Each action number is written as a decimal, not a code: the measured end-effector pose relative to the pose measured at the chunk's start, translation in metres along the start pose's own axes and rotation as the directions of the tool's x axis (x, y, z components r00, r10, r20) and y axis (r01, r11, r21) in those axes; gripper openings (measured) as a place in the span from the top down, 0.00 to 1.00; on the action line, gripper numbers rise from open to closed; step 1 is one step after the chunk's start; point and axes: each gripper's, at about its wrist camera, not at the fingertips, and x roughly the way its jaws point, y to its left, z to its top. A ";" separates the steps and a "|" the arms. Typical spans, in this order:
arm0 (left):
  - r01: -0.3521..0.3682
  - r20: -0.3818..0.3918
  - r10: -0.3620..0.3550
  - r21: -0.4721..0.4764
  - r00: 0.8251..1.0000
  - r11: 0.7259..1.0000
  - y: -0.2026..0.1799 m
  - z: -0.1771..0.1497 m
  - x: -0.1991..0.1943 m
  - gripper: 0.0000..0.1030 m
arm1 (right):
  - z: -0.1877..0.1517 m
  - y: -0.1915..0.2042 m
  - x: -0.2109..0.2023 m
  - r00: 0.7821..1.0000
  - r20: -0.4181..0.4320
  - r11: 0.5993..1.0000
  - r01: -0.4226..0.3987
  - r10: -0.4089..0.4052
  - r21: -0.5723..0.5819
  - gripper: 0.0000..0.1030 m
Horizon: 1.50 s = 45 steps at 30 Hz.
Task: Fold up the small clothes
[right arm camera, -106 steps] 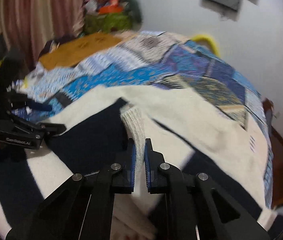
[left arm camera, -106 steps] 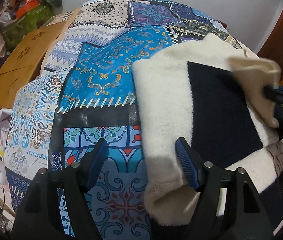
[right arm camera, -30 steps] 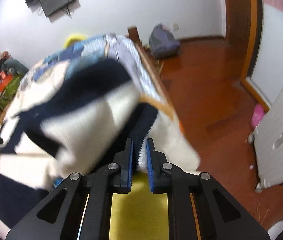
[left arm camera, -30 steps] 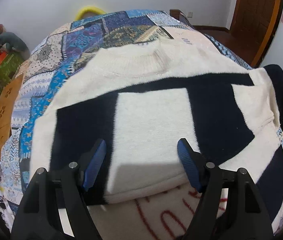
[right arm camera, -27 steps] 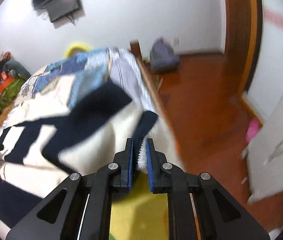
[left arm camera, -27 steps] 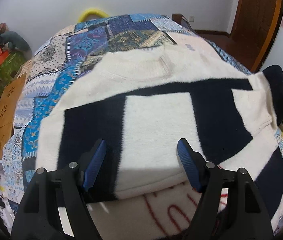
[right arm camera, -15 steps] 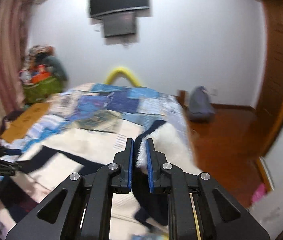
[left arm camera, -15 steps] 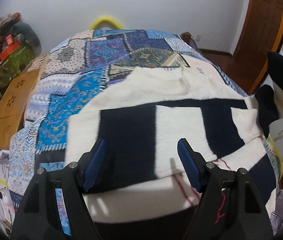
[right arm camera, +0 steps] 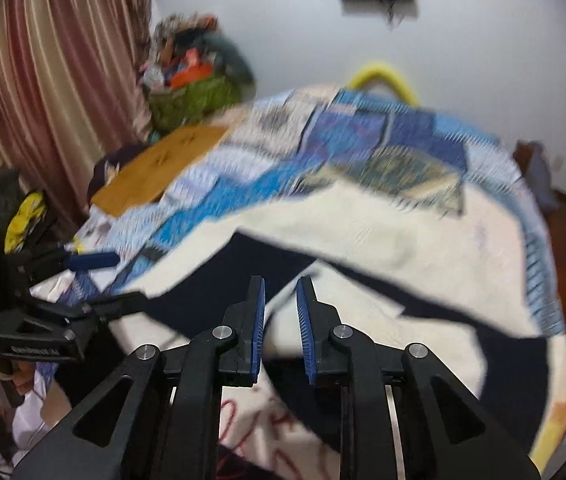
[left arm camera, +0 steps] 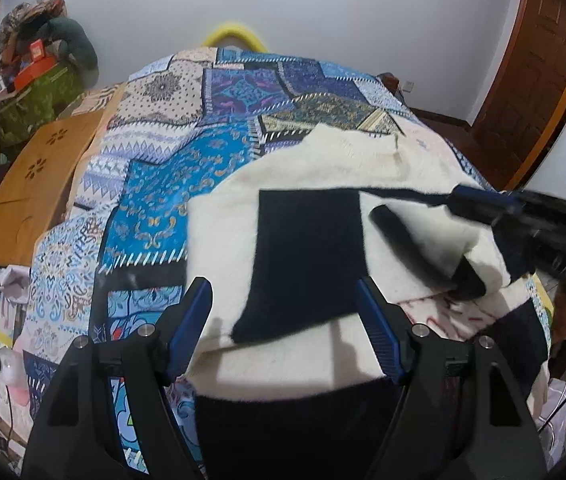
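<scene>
Patchwork bedspread [left arm camera: 171, 200] underneath. Left gripper [left arm camera: 283, 320] spread wide, empty, jaws straddling the near edge of cream-and-navy sweater [left arm camera: 303, 256]. Right gripper [right arm camera: 280, 320] parted narrowly, holding nothing, over folded sleeve [left arm camera: 423, 248] lying across the sweater's front.

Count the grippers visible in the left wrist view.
2. The left gripper sits open at the bottom, over the sweater. The right gripper reaches in from the right edge above the sweater's folded sleeve.
</scene>
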 end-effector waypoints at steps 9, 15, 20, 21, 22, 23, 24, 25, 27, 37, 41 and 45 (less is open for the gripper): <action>0.042 -0.027 -0.041 0.038 0.999 0.998 -0.028 0.009 0.010 0.29 | -0.014 -0.024 -0.046 0.995 0.053 0.996 0.090 -0.088 -0.020 0.59; 0.038 -0.029 -0.034 0.142 0.999 0.989 -0.085 0.021 0.026 0.27 | -0.042 -0.080 -0.089 0.962 0.063 0.964 0.266 -0.267 0.022 0.50; 0.075 -0.053 -0.064 0.247 0.997 0.966 -0.131 0.021 0.047 0.09 | -0.076 -0.124 -0.096 0.945 0.002 0.941 0.325 -0.327 0.093 0.50; 0.059 -0.059 -0.045 0.271 0.997 0.961 -0.140 0.021 0.054 0.09 | -0.081 -0.129 -0.094 0.945 -0.009 0.939 0.327 -0.328 0.104 0.50; 0.038 -0.064 -0.020 0.295 0.998 0.955 -0.147 0.021 0.062 0.09 | -0.086 -0.133 -0.093 0.947 -0.019 0.939 0.322 -0.322 0.118 0.50; 0.018 -0.073 0.006 0.326 0.997 0.945 -0.155 0.021 0.071 0.09 | -0.092 -0.136 -0.091 0.951 -0.024 0.941 0.310 -0.310 0.135 0.50; -0.003 -0.081 0.033 0.351 0.996 0.936 -0.162 0.021 0.080 0.09 | -0.096 -0.140 -0.088 0.956 -0.030 0.944 0.293 -0.291 0.154 0.50; -0.023 -0.086 0.058 0.368 0.995 0.930 -0.165 0.021 0.087 0.09 | -0.101 -0.143 -0.087 0.959 -0.035 0.944 0.283 -0.282 0.167 0.50; -0.070 -0.088 0.116 0.413 0.989 0.908 -0.174 0.018 0.100 0.09 | -0.107 -0.147 -0.080 0.963 -0.048 0.945 0.270 -0.266 0.185 0.50; -0.085 -0.028 0.104 0.393 0.994 0.916 -0.169 0.033 0.101 0.78 | -0.122 -0.154 -0.069 0.969 -0.082 0.946 0.244 -0.231 0.215 0.49; -0.056 0.004 0.058 0.295 0.998 0.954 -0.140 0.040 0.083 0.86 | -0.121 -0.154 -0.069 0.969 -0.089 0.944 0.247 -0.232 0.220 0.49; 0.026 -0.013 -0.025 0.139 1.000 0.990 -0.087 0.045 0.068 0.86 | -0.116 -0.149 -0.070 0.965 -0.099 0.946 0.256 -0.241 0.198 0.49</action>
